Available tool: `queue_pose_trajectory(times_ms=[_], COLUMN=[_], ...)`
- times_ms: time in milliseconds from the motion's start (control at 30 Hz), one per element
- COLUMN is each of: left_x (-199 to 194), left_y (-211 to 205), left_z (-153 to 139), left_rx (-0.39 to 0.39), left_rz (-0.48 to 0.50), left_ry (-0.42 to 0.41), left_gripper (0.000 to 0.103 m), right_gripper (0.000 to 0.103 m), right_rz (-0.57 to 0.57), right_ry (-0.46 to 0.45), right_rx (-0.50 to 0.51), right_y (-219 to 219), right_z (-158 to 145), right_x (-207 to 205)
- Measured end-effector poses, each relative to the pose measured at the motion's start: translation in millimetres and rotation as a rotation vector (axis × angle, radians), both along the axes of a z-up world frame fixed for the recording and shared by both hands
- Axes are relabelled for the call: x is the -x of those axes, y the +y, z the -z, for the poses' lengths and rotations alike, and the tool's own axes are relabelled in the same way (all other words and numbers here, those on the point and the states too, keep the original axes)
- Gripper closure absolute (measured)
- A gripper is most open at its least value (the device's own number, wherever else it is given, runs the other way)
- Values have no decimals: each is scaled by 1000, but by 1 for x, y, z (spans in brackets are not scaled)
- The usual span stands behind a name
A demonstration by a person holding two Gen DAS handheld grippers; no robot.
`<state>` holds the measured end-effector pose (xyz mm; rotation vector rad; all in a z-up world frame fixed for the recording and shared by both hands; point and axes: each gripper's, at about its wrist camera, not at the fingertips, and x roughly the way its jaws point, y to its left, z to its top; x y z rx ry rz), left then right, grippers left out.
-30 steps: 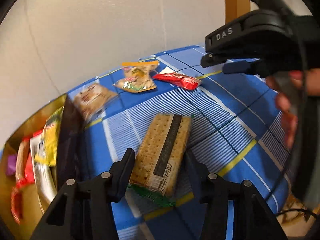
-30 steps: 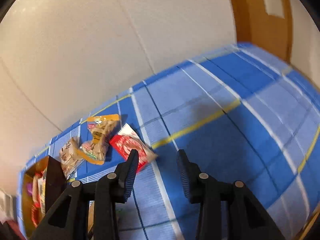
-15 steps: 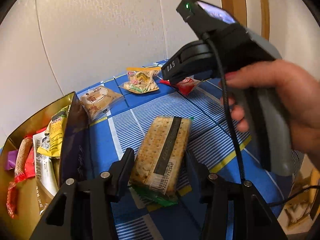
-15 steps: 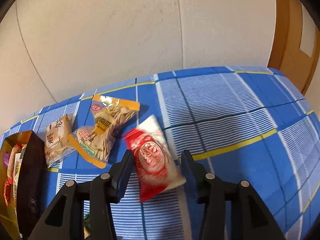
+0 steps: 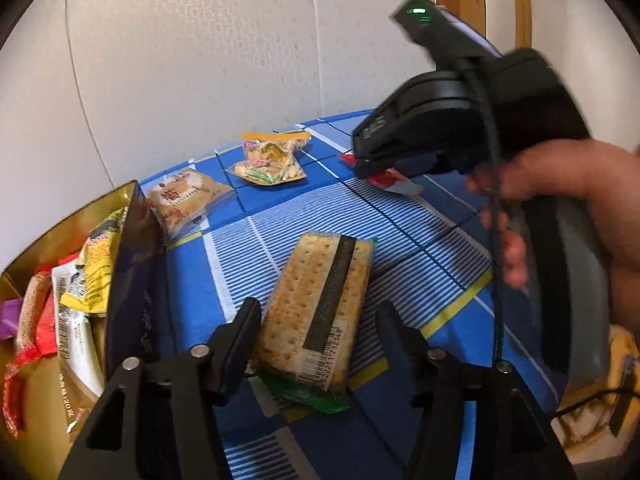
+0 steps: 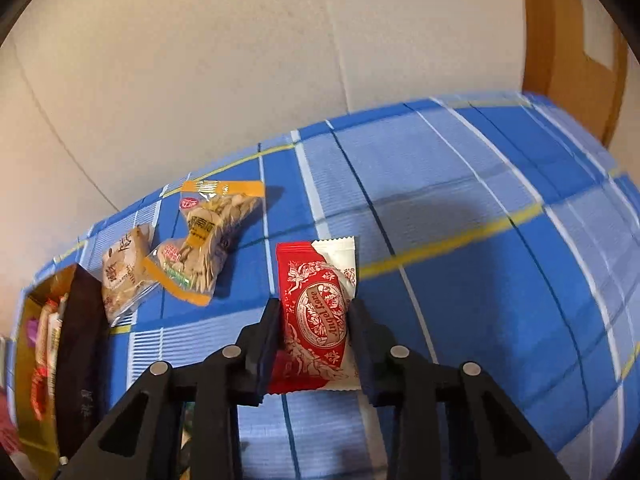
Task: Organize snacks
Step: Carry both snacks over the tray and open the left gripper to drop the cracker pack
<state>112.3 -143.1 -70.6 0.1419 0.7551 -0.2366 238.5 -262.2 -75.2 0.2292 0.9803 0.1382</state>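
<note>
My right claw (image 6: 314, 332) clamped the red packet (image 6: 318, 320) on the bench (image 6: 480, 280); squeezing its middle gently should prevent slipping, left claw (image 5: 316, 332) apart.

Matte black hand-held gripper (image 6: 314, 316) fingers (image 6: 266, 338), silver screws, black cable (image 5: 494, 208).

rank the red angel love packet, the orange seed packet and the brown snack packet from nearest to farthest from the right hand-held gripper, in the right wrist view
1. red Angel Love packet, between the fingers of the right hand-held gripper.
2. orange seed packet, beyond it to the left on the blue checked cloth.
3. brown snack packet, farther left, beside the gold box.
</note>
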Motion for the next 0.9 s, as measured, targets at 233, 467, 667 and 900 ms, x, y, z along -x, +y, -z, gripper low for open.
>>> queue_pose_trajectory(times_ms=[233, 467, 667, 900], left_x=[-15, -4, 18, 36], left_y=[9, 16, 21, 39], left_z=[-9, -12, -24, -46], left_rx=[79, 83, 103, 180], left_rz=[-39, -14, 15, -4], left_ry=[101, 101, 79, 63], left_gripper=[53, 54, 54, 54], right_gripper=[69, 69, 70, 70], right_rz=[117, 211, 156, 114], right_ry=[60, 53, 35, 60], right_rx=[-181, -324, -344, -275], right_y=[-35, -40, -22, -4], right_z=[2, -4, -12, -5], right_x=[28, 66, 71, 58])
